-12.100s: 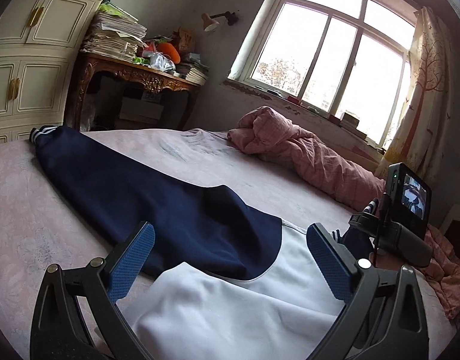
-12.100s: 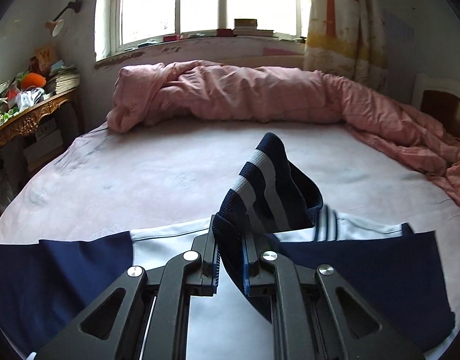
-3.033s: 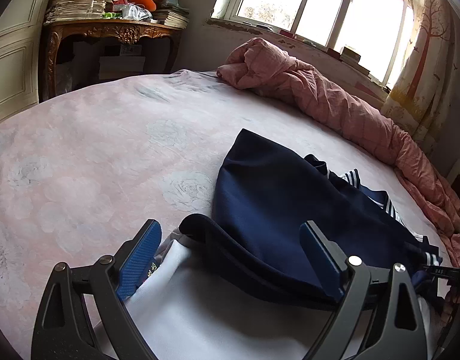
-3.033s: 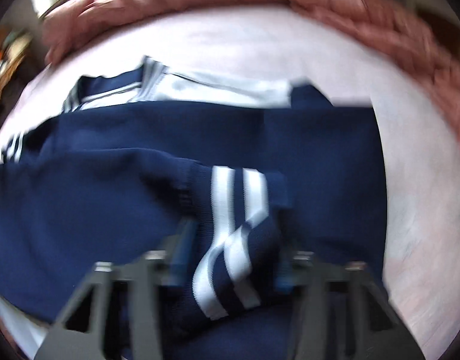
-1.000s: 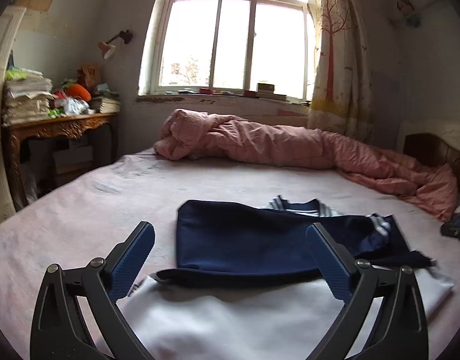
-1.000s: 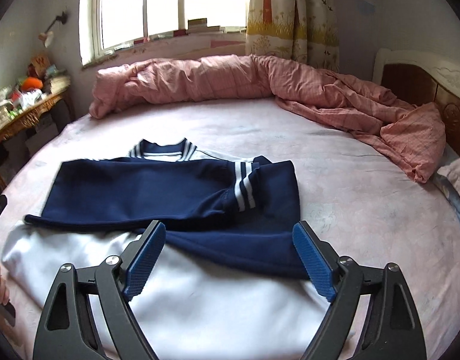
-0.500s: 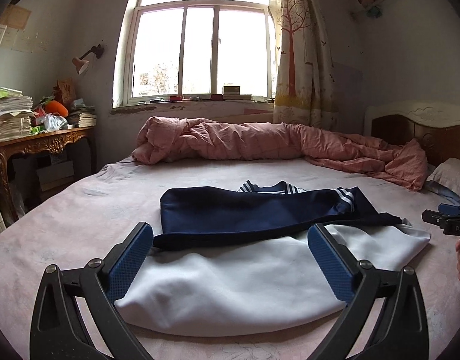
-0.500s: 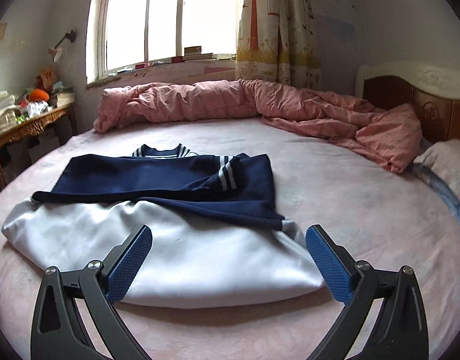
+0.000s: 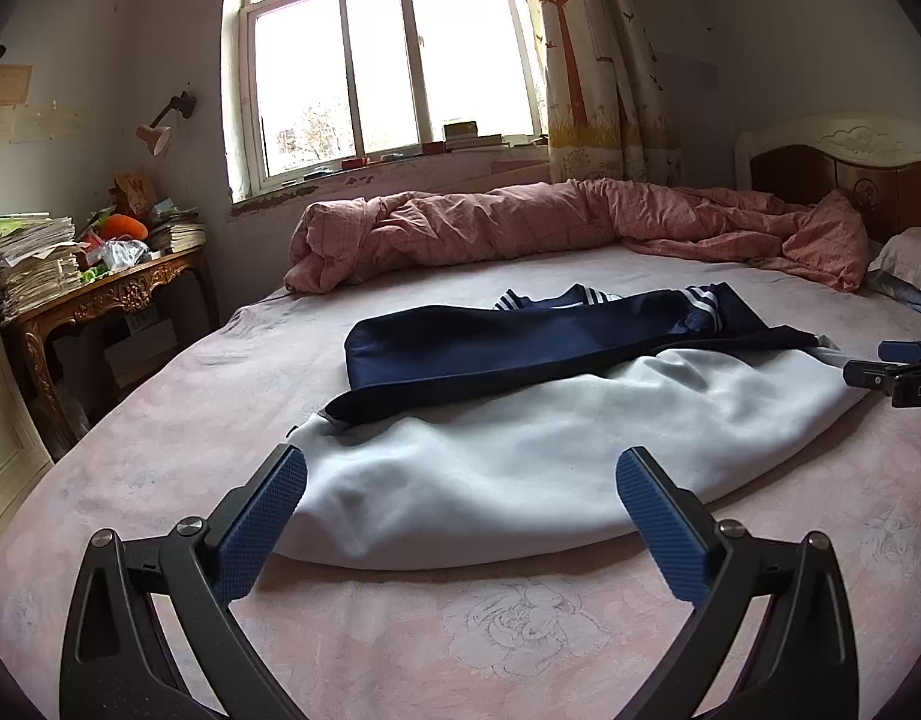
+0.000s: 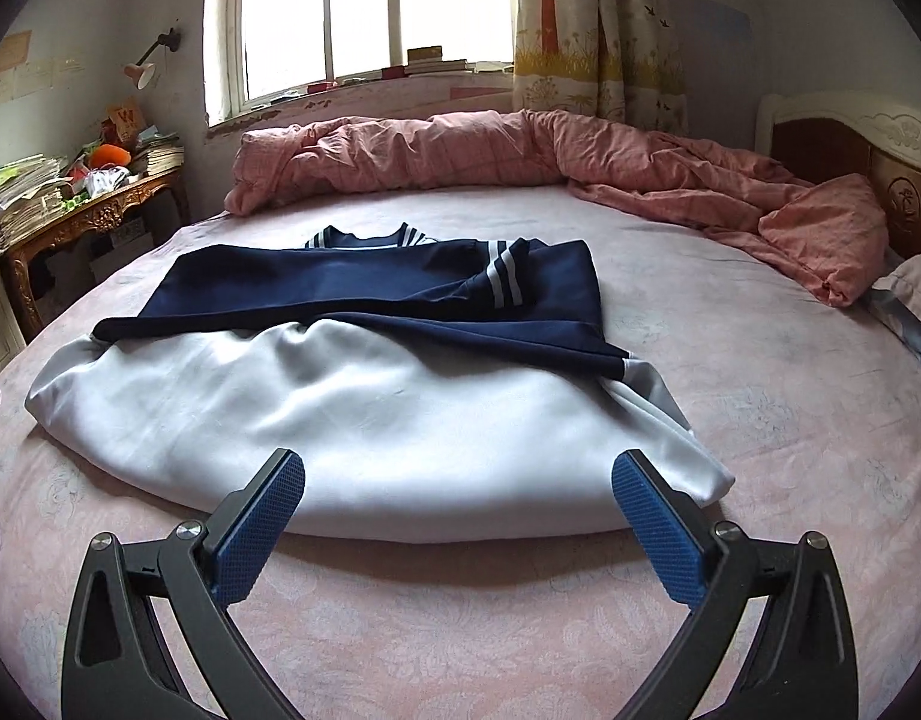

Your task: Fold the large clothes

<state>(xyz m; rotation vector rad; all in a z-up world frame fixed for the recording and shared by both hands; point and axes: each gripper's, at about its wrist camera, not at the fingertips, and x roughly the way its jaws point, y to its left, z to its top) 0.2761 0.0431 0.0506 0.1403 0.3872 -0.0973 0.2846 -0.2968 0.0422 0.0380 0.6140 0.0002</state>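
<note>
Wide pink floral-print bed (image 9: 520, 630), rumpled pink quilt (image 10: 520, 150) along the window side, cluttered carved wooden table (image 9: 118, 294) at left. Navy-and-white jersey (image 10: 370, 396) flat mid-bed, sleeves folded across. Left gripper (image 9: 460, 498) and right gripper (image 10: 460, 498) spread wide, empty. "DAS" legible on the black device (image 9: 907, 381).

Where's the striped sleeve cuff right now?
In the right wrist view the striped cuff lies on the folded navy sleeves, right of centre, beyond the jacket's white body.
</note>
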